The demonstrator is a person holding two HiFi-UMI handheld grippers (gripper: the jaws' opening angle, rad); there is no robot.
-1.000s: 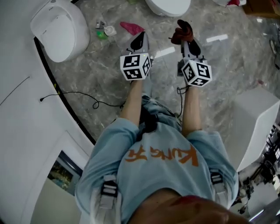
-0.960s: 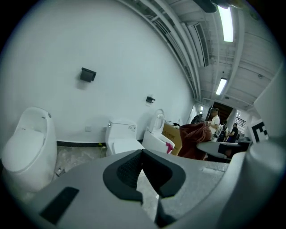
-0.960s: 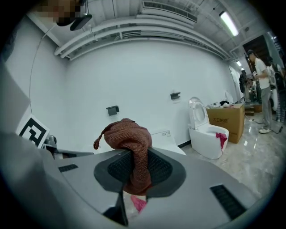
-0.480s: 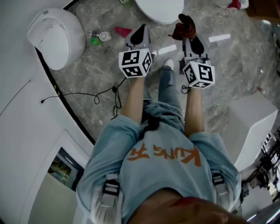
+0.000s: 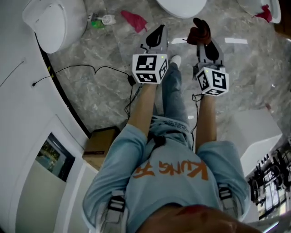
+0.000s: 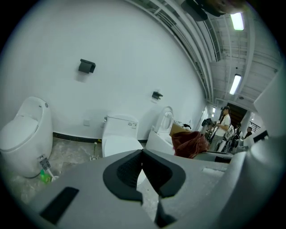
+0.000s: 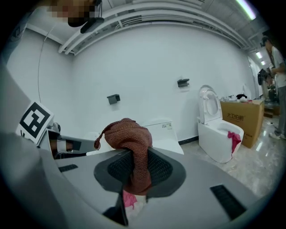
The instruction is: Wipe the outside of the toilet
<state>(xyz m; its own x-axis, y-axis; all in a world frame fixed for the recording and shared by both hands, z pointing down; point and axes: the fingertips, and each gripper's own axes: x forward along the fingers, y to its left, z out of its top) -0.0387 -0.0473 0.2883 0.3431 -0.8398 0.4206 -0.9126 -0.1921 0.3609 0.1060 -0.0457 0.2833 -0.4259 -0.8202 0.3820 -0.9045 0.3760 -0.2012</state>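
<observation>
A white toilet (image 5: 181,6) stands just ahead of both grippers at the top edge of the head view; in the left gripper view the same toilet (image 6: 119,135) sits against the wall with its lid down. My right gripper (image 5: 203,35) is shut on a bunched reddish-brown cloth (image 5: 199,30), which bulges above the jaws as the cloth (image 7: 132,142) in the right gripper view. The left gripper (image 5: 157,32) is shut with nothing in it, its pads (image 6: 134,167) meeting, held to the left of the right one at the same height.
A rounded toilet (image 5: 53,22) stands at the left, a raised-lid toilet (image 7: 220,134) with a pink rag (image 7: 233,137) at the right. A pink cloth (image 5: 136,20), a green bottle (image 5: 95,21) and a black cable (image 5: 86,69) lie on the marble floor. A cardboard box (image 5: 100,141) is near my left side.
The person has stepped forward, so the toilet ahead and floor items have slid toward the top of the view. Both grippers kept their spacing; the cloth stays held.
</observation>
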